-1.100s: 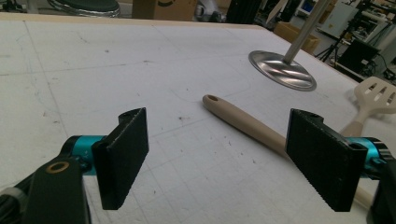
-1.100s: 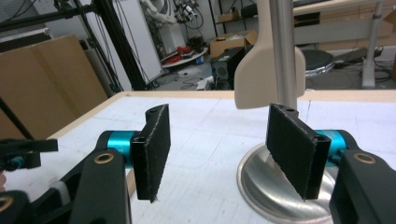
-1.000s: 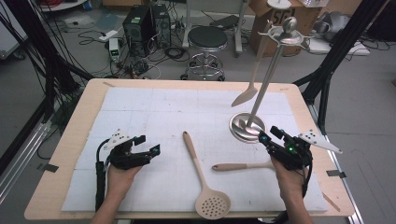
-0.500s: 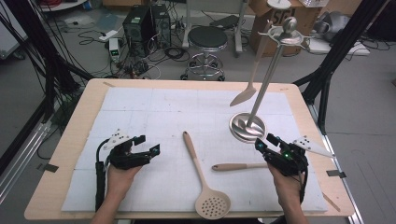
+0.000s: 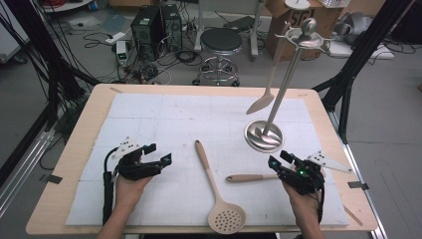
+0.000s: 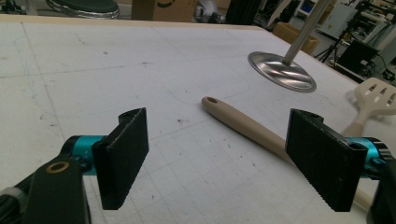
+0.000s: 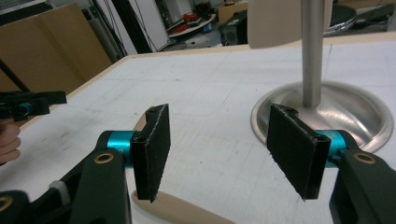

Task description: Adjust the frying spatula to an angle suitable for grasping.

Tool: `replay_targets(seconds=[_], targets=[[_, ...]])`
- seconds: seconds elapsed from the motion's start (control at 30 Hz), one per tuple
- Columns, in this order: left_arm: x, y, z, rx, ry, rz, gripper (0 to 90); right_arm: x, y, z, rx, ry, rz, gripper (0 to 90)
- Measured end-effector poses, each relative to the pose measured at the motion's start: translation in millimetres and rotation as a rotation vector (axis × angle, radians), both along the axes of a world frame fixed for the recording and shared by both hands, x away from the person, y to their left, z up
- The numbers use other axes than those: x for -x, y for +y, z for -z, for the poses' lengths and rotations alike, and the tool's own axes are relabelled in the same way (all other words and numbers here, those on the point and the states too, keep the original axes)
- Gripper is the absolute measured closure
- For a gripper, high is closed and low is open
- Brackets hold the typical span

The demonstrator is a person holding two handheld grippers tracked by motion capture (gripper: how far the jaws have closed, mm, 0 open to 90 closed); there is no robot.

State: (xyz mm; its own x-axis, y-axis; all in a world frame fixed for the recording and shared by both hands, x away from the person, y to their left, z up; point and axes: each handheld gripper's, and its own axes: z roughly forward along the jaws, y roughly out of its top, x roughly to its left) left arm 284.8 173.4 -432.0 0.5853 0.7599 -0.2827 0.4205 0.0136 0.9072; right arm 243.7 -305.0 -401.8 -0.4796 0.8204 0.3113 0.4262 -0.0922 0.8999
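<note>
The right gripper (image 5: 278,163) hovers with fingers (image 7: 152,149) wide apart, holding nothing. The spatula (image 5: 250,178) lies flat on the tabletop (image 5: 89,149) near the stand (image 5: 263,135), its handle just under those fingers. The left gripper (image 5: 160,155) is also wide, empty.

I read this as a robotics lab, not a home. The wooden table (image 5: 89,129) stands on bare grey floor amid tangled cables (image 5: 164,62), with 1 computer tower (image 5: 149,25), a power strip (image 5: 121,50), a stool (image 5: 220,42), black frame struts (image 5: 366,47) and cardboard boxes (image 5: 293,17).
</note>
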Motion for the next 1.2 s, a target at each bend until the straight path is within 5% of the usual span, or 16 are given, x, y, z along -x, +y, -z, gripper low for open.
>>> replay_targets(seconds=[0.3,0.67,1.2], targets=[[1.2,0.6,-0.6,-0.005,0.001,0.003,22.2,2.0,4.3,16.4,-0.007,0.051,-0.049,46.8],[2.0,0.6,-1.1,0.0,-0.004,0.005,22.2,2.7,12.5,34.0,0.025,0.107,-0.081,73.9],[3.6,2.2,-2.6,0.006,-0.005,0.007,22.2,-0.3,19.8,43.2,0.068,0.217,-0.129,84.7]])
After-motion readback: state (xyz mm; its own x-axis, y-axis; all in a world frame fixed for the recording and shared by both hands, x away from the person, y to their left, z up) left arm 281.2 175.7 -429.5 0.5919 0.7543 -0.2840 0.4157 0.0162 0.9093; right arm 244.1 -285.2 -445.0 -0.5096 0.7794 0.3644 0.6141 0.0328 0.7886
